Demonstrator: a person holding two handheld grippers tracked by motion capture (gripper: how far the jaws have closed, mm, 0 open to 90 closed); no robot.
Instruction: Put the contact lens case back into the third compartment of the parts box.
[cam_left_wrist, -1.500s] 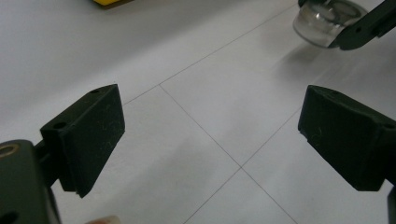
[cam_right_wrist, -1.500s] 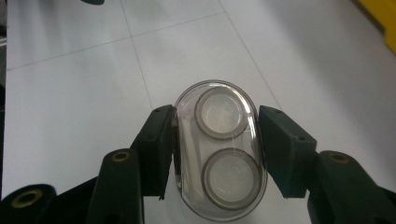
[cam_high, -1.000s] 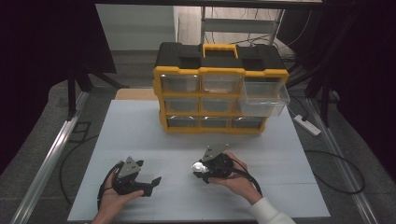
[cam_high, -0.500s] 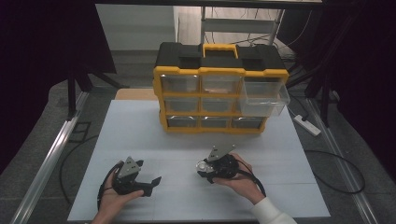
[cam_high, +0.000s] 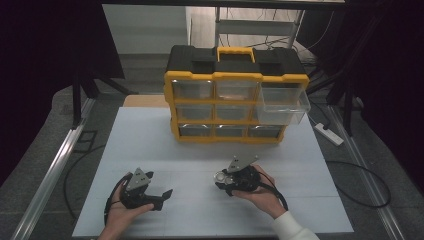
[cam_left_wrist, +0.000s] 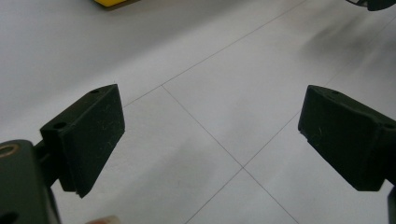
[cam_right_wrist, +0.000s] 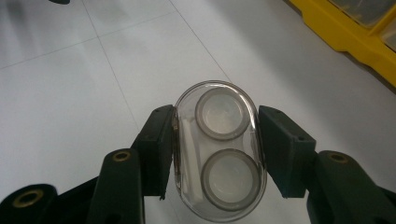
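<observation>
Table (cam_high: 150, 145), white and gridded, bears yellow organiser (cam_high: 235, 95) amid darkness.

Two grippers are seen: the left gripper (cam_high: 161, 196) and the right gripper (cam_high: 221, 179). One clear case (cam_right_wrist: 218, 149) with two round cups is counted. One yellow drawer box (cam_high: 235, 95) with nine drawers is seen. One power strip (cam_high: 329, 134) is seen.

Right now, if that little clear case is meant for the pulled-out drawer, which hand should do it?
The right one, probably. Its tool already grips the clear case, and the open drawer of the yellow cabinet sits on the right side. The left tool is open and holds nothing.
</observation>
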